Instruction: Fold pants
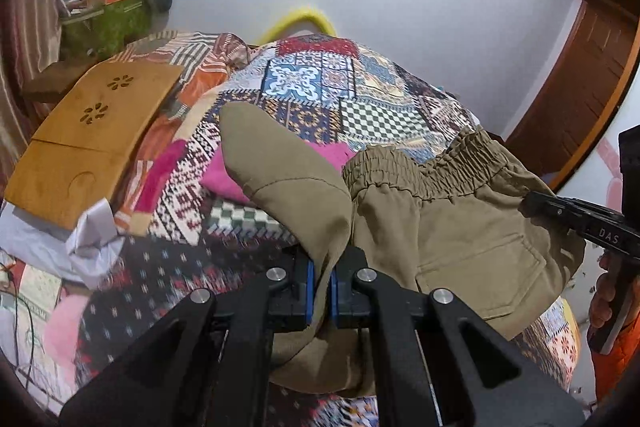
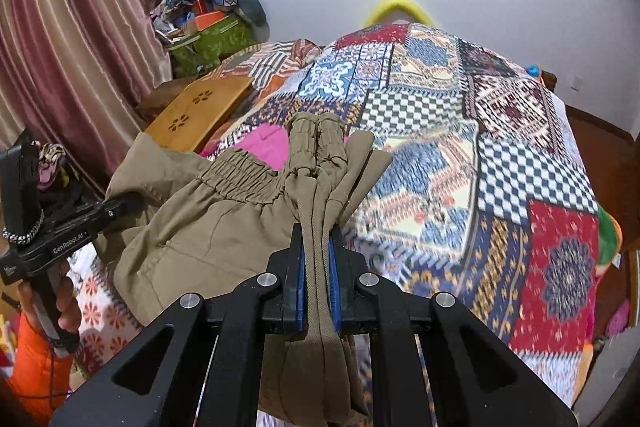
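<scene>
Khaki pants [image 1: 452, 227] with an elastic waistband hang in the air above a patchwork bed cover [image 1: 360, 91]. My left gripper [image 1: 322, 291] is shut on a fold of the pants fabric. My right gripper [image 2: 318, 275] is shut on bunched khaki fabric with the elastic cuffs [image 2: 316, 143] sticking out past the fingers. The pants [image 2: 208, 219] stretch between both grippers, waistband [image 2: 240, 175] up. The right gripper's body shows at the right edge of the left wrist view [image 1: 576, 223]; the left gripper's body shows at the left of the right wrist view [image 2: 60, 239].
A wooden lap tray [image 1: 92, 131] lies on the bed at the left, also seen in the right wrist view [image 2: 196, 111]. A pink cloth [image 1: 240, 171] lies under the pants. A green box with clutter [image 2: 208, 39] stands by the curtain [image 2: 60, 47]. White paper [image 1: 88, 231] lies near the tray.
</scene>
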The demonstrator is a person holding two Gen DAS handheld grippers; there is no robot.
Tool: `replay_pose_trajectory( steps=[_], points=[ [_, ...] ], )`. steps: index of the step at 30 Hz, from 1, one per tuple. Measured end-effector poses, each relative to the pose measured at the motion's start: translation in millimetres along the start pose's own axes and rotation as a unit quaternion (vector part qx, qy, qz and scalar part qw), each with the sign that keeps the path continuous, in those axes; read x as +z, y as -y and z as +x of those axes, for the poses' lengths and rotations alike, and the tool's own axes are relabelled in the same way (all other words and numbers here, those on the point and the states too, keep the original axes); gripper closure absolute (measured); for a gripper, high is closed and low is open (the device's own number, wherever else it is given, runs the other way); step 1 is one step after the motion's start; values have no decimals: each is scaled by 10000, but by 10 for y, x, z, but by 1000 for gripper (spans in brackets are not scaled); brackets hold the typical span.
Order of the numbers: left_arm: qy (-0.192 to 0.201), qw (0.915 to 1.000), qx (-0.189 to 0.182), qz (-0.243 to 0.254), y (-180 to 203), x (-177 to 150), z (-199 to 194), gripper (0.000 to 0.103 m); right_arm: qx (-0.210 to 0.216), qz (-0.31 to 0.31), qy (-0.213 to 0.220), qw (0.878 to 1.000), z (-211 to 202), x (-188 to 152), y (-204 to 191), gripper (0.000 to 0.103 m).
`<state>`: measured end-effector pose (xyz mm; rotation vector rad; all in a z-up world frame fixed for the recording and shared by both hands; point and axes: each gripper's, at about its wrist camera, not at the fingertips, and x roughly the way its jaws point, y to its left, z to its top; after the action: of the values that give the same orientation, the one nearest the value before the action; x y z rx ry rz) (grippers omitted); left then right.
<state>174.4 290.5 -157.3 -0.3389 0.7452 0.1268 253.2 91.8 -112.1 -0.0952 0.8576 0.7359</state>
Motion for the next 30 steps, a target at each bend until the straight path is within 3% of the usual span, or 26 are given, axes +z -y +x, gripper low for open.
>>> replay_pose_trajectory(
  steps=[11, 14, 30],
  points=[
    [-27, 9998, 179, -84, -429, 662, 580, 97, -70, -119, 240, 9996, 495, 489, -116, 94],
    [-61, 9999, 81, 14, -498, 808, 760, 97, -140, -95, 301, 9994, 659, 600, -133, 94],
    [-318, 9968, 677, 277, -745, 1353, 1802, 97, -448, 95, 254, 9986, 1481, 850, -40, 94]
  ],
)
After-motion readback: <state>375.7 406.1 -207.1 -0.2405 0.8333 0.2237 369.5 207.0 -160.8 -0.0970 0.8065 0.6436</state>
